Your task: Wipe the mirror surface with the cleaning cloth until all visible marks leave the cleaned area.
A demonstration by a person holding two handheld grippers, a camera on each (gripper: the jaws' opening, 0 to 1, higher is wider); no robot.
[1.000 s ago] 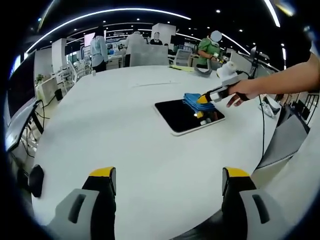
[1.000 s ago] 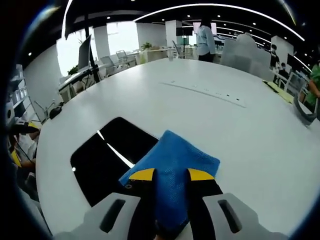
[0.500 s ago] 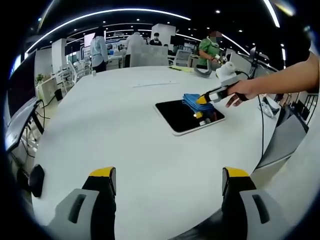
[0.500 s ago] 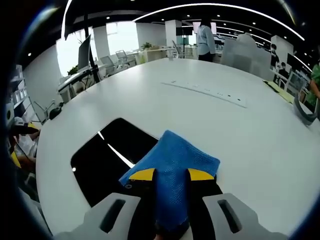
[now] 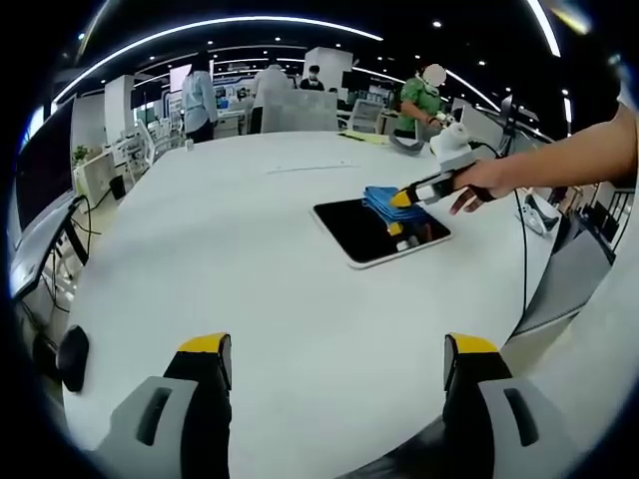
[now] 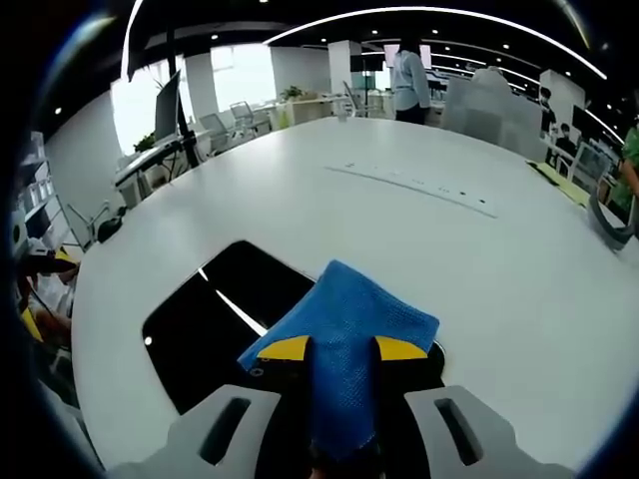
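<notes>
A dark rectangular mirror (image 5: pixel 374 231) with a pale rim lies flat on the white table (image 5: pixel 230 249). In the right gripper view the mirror (image 6: pixel 215 319) reflects ceiling light strips. My right gripper (image 6: pixel 339 349) is shut on a blue cleaning cloth (image 6: pixel 349 324), whose free end lies spread on the mirror's far part. From the left gripper view, the right gripper (image 5: pixel 404 198) comes in from the right, held by a hand, with the cloth (image 5: pixel 381 199) at the mirror's far edge. My left gripper (image 5: pixel 334 349) stands open well short of the mirror, with nothing between its jaws.
The round white table carries a long power strip (image 6: pixel 414 185) toward its far side. A grey object (image 6: pixel 609 225) sits at the table's right edge. People, chairs and desks stand beyond the table. A cable (image 5: pixel 524 259) hangs off the table's right rim.
The cloth and right gripper have barely shifted on the mirror. The left gripper has stayed still.
</notes>
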